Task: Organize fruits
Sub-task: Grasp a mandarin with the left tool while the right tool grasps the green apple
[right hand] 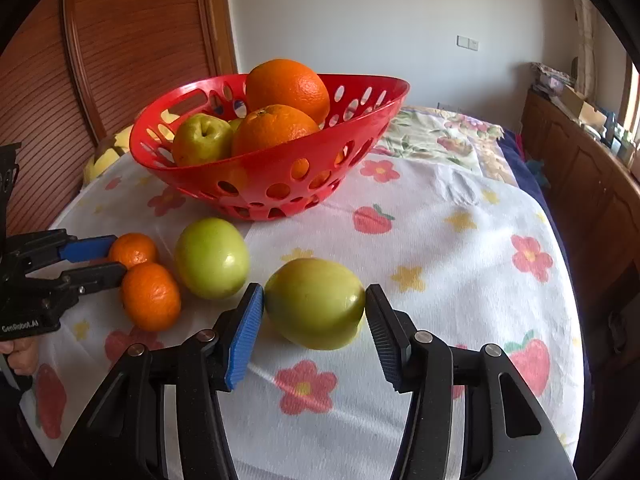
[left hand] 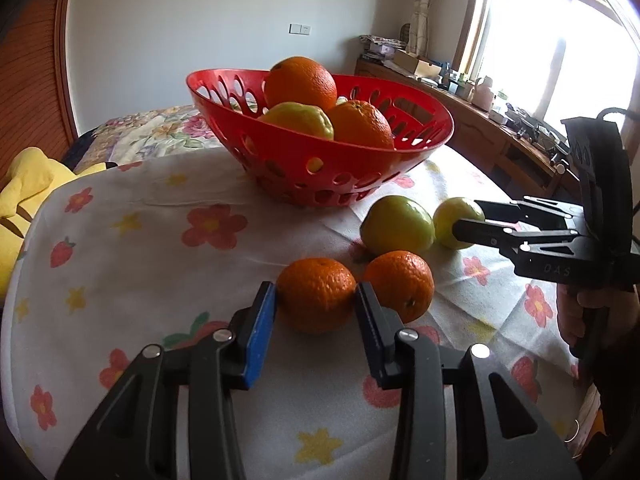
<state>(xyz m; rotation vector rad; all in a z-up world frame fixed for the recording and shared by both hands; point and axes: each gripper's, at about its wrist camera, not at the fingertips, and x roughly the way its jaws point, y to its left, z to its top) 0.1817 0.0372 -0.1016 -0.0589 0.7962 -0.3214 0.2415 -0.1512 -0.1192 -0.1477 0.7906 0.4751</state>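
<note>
Left wrist view: your left gripper [left hand: 315,300] pinches the small round orange mandarin [left hand: 316,294] on the flowered white tablecloth [left hand: 132,248], before the perforated red plastic basket [left hand: 340,160].

Right wrist view: your right gripper [right hand: 314,308] clamps the smooth yellow-green apple [right hand: 314,303] on the cloth.

Basket [left hand: 320,168] bottom hidden by fruit [left hand: 300,84]

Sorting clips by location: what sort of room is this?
Probably a home bedroom: a floral quilted bed lies behind the cloth-covered table, beside a wooden louvred wardrobe door and a curtained window.
</note>
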